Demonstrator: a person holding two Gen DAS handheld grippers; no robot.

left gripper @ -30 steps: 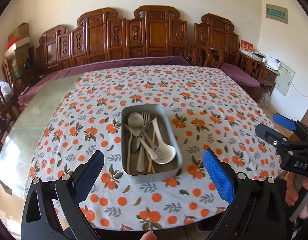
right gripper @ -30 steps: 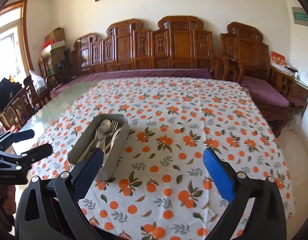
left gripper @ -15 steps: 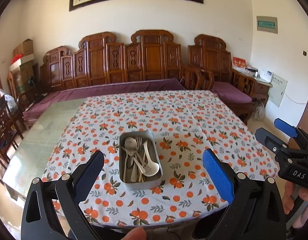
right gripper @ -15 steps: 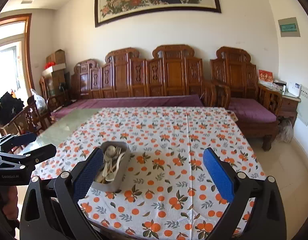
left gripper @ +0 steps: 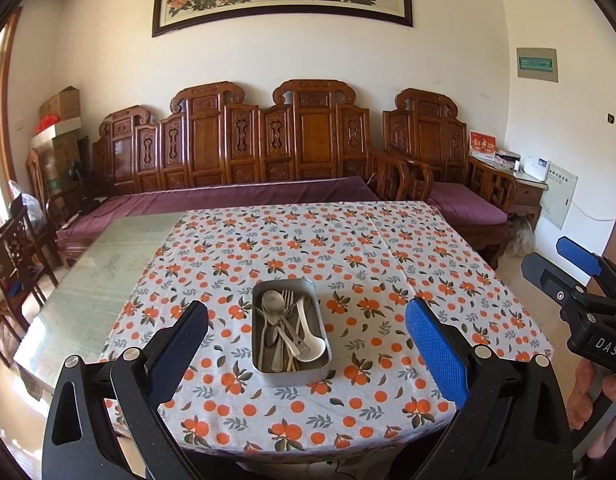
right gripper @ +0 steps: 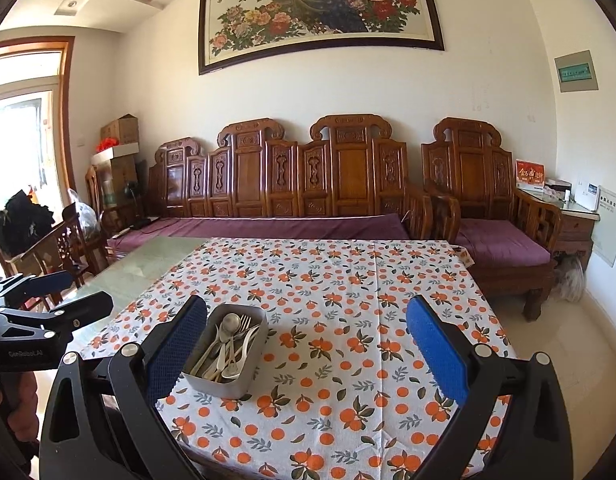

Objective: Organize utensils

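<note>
Both wrist cameras look from the table's near edge toward 12 o'clock, set back and raised. Both share the metal tray [left gripper: 291, 334] [right gripper: 224, 350], seen at 12 o'clock from the left camera and 11 o'clock from the right.

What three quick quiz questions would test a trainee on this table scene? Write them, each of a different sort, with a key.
1. True or false: the left gripper is shut on a spoon.
2. Multiple choice: where do the utensils lie? A) spread over the tablecloth B) together in the metal tin C) on the sofa
3. Fill in: the tablecloth leaves the table's ____ side bare, as the person sees it.

Key
1. False: both the left gripper and the right gripper are open and hold nothing.
2. B: spoons and forks are piled in the tin, which stands on the tablecloth.
3. Left: bare table shows there.
</note>
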